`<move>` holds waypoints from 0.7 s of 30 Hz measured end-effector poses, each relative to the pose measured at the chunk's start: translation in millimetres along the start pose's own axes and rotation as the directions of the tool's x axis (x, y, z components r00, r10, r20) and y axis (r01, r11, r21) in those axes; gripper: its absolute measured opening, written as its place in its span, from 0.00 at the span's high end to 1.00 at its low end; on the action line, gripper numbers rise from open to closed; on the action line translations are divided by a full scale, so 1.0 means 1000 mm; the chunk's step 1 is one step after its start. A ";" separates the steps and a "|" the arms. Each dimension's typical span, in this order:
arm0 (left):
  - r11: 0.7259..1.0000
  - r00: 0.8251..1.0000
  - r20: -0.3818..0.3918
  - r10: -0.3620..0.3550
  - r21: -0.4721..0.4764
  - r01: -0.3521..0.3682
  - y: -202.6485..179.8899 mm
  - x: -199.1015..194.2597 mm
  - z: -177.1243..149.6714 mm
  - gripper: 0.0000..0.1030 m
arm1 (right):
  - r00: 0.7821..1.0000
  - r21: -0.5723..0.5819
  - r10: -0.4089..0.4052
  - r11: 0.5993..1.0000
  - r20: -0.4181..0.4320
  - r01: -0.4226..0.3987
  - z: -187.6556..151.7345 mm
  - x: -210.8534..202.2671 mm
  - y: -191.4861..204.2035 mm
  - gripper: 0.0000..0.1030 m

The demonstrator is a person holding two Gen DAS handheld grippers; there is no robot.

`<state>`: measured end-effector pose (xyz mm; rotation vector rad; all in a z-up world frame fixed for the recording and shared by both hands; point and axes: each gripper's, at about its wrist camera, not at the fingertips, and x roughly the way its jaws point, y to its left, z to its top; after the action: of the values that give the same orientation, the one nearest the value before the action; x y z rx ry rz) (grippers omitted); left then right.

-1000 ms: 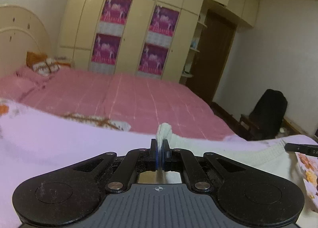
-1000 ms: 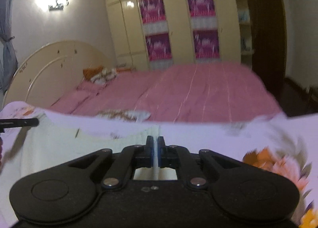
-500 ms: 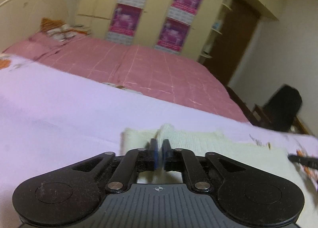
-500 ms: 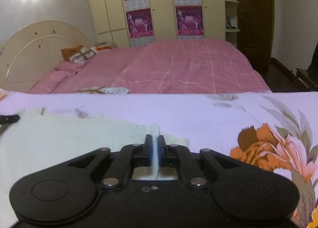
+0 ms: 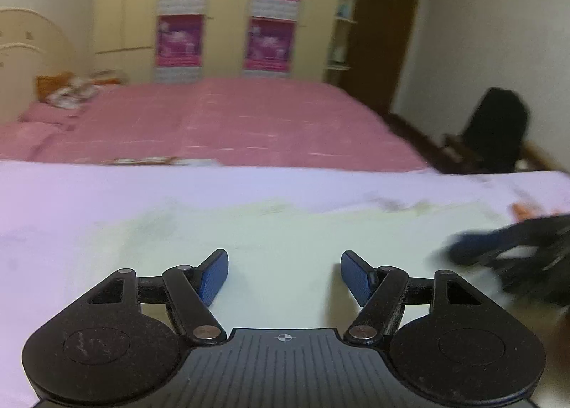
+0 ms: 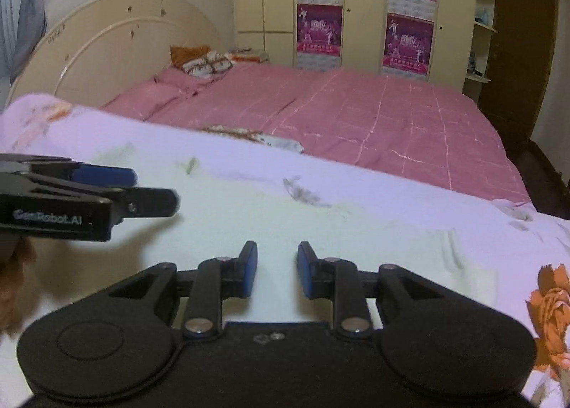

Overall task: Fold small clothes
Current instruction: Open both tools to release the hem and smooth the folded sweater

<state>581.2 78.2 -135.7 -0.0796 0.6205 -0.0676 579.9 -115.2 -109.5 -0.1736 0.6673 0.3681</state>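
Note:
A pale cream garment (image 5: 285,233) lies flat on a lilac floral sheet (image 5: 71,201). It also shows in the right wrist view (image 6: 231,215). My left gripper (image 5: 284,274) is open and empty, just above the garment. My right gripper (image 6: 273,267) is open and empty over the same garment. The right gripper shows blurred at the right edge of the left wrist view (image 5: 513,247). The left gripper shows at the left edge of the right wrist view (image 6: 89,191).
A pink bed (image 6: 356,116) with pillows (image 6: 203,61) and a cream headboard (image 6: 117,41) lies beyond the sheet. A wardrobe with pink posters (image 5: 228,12) stands behind. A dark chair (image 5: 498,130) stands at the right by a brown door (image 5: 384,34). An orange flower print (image 6: 552,304) marks the sheet.
Both grippers were shut on the garment's edge, lifted. They have come down and opened, letting go of the garment, which now lies flat on the sheet.

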 end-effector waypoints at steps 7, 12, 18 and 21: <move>0.987 0.991 -0.004 0.131 -0.094 -0.131 0.067 -0.020 -0.013 0.31 | 0.986 0.122 -0.165 0.978 -0.030 0.168 -0.027 -0.028 -0.083 0.74; 0.998 0.991 0.120 0.067 -0.020 -0.065 0.009 -0.063 -0.015 0.31 | 0.991 0.130 -0.120 0.985 0.055 0.112 -0.025 -0.057 -0.050 0.71; 0.987 0.999 0.031 -0.027 0.162 0.021 -0.069 -0.063 -0.049 0.31 | 0.998 0.019 0.047 0.999 0.037 -0.047 -0.044 -0.062 0.031 0.72; 0.985 1.000 0.029 -0.003 0.173 -0.002 -0.063 -0.070 -0.064 0.31 | 1.000 0.000 0.006 1.000 0.003 -0.006 -0.059 -0.062 0.038 0.71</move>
<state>484.3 18.4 -140.9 0.0876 0.5833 -0.1199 486.7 -113.8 -117.2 -0.1712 0.6648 0.3746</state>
